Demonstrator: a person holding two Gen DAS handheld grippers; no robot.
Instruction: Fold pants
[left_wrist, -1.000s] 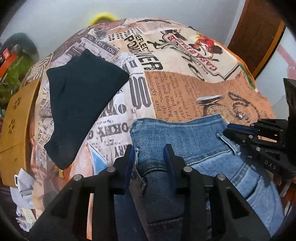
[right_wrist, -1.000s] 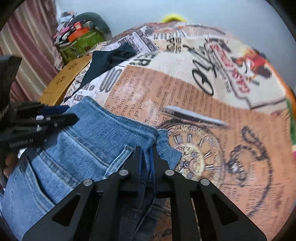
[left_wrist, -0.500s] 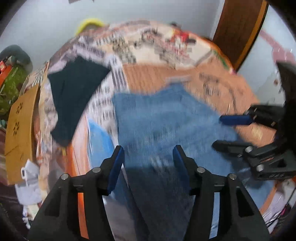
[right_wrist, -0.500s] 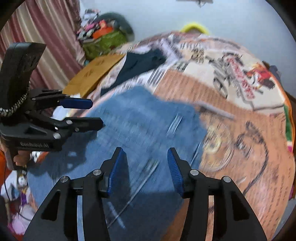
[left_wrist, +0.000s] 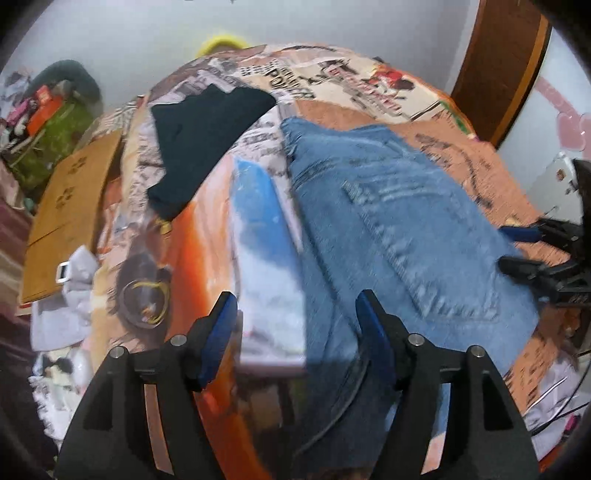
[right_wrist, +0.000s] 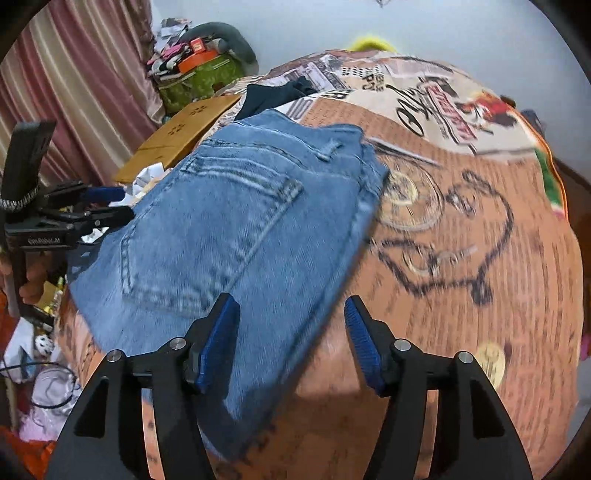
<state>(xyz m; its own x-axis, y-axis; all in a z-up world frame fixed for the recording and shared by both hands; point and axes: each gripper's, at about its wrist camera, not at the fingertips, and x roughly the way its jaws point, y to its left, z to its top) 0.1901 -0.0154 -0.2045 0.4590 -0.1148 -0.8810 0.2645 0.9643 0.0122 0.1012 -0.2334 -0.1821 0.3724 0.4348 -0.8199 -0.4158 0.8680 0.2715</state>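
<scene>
A: Blue jeans (right_wrist: 236, 229) lie folded on the printed bedspread (right_wrist: 461, 229) of the bed, back pocket up, waistband toward the far side. A dark folded garment (left_wrist: 207, 140) sits apart, further back on the left.

B: Jaws?

A: Left gripper (left_wrist: 295, 332): jaws have just been opening, now stand wide, nothing pressed between the pads; denim only lies beneath them. Right gripper (right_wrist: 291, 341): same, just opened, wide, gripping nothing, hanging over the near edge of the jeans.

B: Handling?

A: Denim looks thick and fairly heavy for cloth. Limp, but stiffer than a shirt; should hold a crease and not slide much on the bedspread. Not fragile.

B: Where to take hold?

A: I'd judge the two near corners of the folded stack, one per gripper, pinching all layers at once. Seams and the waistband give the firmest bite; mid-panel would bunch.
</scene>
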